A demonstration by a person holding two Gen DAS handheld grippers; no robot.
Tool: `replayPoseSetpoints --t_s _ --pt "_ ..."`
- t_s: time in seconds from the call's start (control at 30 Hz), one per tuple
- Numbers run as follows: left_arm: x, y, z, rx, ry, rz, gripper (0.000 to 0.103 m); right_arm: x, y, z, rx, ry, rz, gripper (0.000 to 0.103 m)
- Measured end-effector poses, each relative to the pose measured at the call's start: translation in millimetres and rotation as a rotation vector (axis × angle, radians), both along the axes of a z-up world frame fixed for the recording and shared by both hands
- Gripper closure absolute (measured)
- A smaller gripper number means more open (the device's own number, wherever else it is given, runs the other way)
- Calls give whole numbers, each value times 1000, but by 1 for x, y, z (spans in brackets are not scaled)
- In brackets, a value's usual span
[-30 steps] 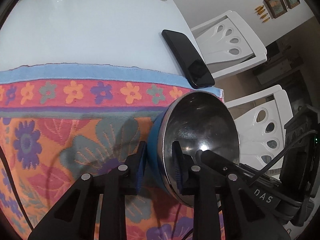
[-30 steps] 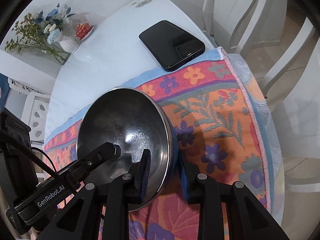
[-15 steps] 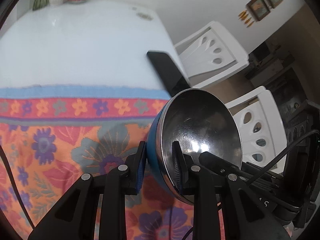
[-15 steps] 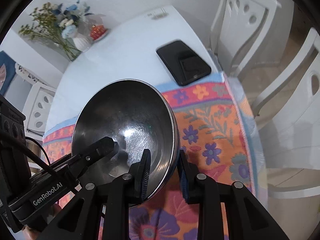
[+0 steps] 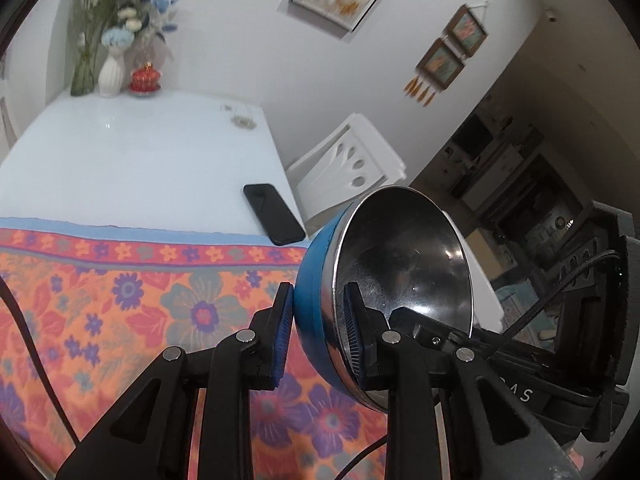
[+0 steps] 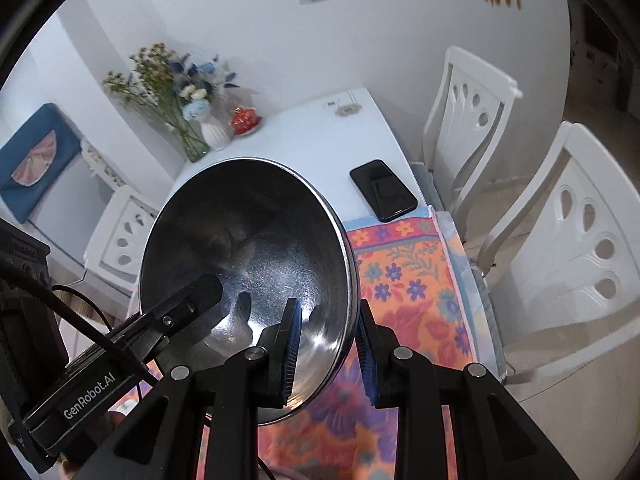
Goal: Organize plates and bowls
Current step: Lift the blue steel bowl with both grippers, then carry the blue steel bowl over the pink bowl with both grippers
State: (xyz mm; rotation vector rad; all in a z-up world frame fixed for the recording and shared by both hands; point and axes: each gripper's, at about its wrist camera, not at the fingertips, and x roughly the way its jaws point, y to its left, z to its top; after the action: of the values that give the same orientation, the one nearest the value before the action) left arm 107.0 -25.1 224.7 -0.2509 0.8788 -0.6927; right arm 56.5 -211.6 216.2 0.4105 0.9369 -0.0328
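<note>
Both grippers clamp one steel bowl [image 6: 248, 264] above the floral cloth [image 5: 120, 300]: left gripper [image 5: 318, 336] and right gripper [image 6: 326, 348] each pinch its rim. Keep both hands moving together, level, so the rim doesn't twist free.

steel bowl [image 6: 256, 240] pinched by fingers [image 6: 292, 336], floral cloth [image 6: 404, 280]

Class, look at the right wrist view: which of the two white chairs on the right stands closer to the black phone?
The farther chair, the one nearer the wall. Its seat sits right beside the phone at the table edge, while the big near chair flanks the flowered cloth.
</note>
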Motion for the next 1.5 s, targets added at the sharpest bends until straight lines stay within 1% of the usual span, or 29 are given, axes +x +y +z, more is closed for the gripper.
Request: replayPoseSetpoints --t_s 0.03,0.17,0.3,0.47,0.6,0.8,0.9,1.1,1.2,1.3,1.5 --pt "-14 8 8 -8 -12 3 81 -11 6 6 -2 -6 2 77" --pt "-56 32 22 -13 -29 20 81 -52 29 21 1 -26 15 77" --pt "-95 56 24 -11 -28 40 81 -91 53 22 24 -28 34 77" --pt "-137 81 11 10 -3 55 81 -139 78 9 66 8 62 77" --pt "-160 96 -14 30 55 57 81 -164 93 -13 90 60 67 77" --pt "-176 104 -54 61 125 50 81 -180 102 -46 95 128 63 77" --pt "-180 104 -72 80 154 41 81 -184 102 -66 114 166 54 77" --pt "-182 100 -99 117 191 29 81 -185 100 -98 139 234 29 77" --pt "-182 97 -108 141 200 26 81 -184 98 -112 151 264 24 77" --pt "-181 95 -113 159 206 22 81 -183 99 -119 155 285 21 77" --pt "-178 91 -119 182 222 17 81 -179 98 -123 162 305 22 77"
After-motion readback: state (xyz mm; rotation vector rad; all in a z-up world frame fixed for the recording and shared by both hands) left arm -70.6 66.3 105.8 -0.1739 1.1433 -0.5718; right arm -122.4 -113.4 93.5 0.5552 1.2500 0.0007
